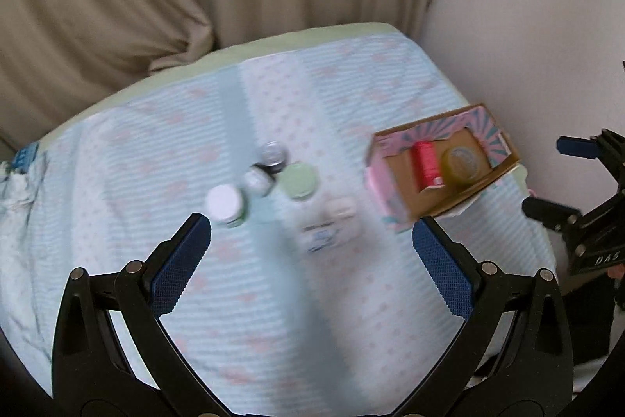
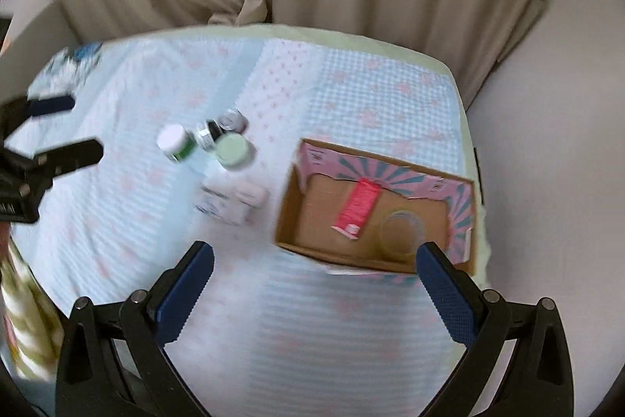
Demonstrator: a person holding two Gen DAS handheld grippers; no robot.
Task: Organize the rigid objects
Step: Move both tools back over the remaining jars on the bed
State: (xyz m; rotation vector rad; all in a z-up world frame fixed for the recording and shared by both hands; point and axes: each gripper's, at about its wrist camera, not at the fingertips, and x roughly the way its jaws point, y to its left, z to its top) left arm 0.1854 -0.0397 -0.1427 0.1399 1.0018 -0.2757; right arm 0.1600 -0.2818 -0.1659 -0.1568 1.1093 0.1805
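Both my tools, left tool (image 1: 311, 235) and right tool (image 2: 315, 262), stand apart, empty. Labels are too blurred to read; the red tube (image 2: 357, 208) lies in the cardboard box (image 2: 287, 206), center right.

Both claws look the same: left claw (image 1: 311, 223) and right claw (image 2: 315, 253) have black plastic arms, silver pivot screws (image 1: 134, 265), and textured blue finger pads (image 2: 183, 294). White lettering (image 1: 607, 257) on one body.
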